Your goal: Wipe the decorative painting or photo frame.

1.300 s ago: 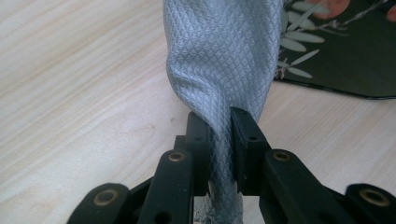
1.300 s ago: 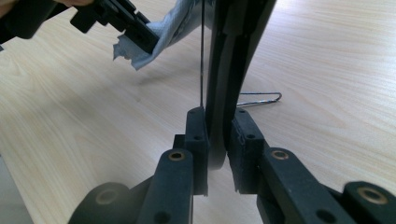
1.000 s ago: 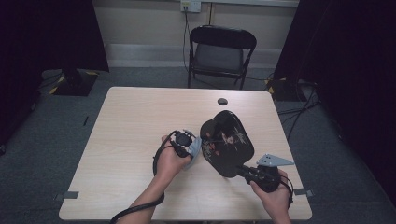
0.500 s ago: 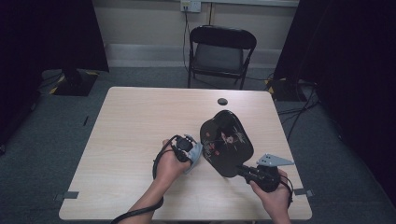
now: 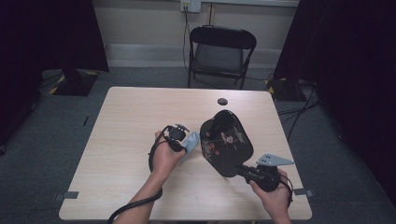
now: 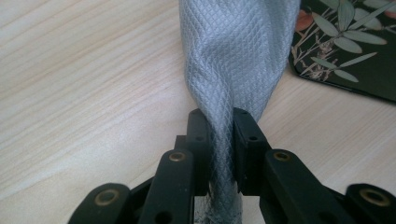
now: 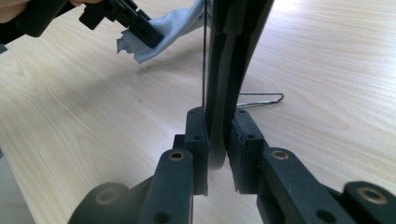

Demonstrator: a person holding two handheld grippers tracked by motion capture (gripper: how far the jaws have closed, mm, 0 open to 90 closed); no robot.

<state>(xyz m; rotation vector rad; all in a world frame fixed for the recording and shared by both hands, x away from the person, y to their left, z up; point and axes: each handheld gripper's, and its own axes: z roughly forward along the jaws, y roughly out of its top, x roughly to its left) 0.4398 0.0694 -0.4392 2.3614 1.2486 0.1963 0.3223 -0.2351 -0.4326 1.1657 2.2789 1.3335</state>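
We pinch the grey woven cloth (image 6: 236, 60) in our left gripper (image 6: 219, 126), right gripper (image 7: 217, 126) clamping the black floral oval tray (image 5: 226, 142); next, wipe its face

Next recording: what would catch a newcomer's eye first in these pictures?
First, the black tray with a leaf and flower pattern, held up on edge over the right middle of the wooden table by the right gripper, whose fingers clamp its rim. Next, the grey cloth pinched in the left gripper, just left of the tray's patterned face. Behind the table stands an empty black folding chair.
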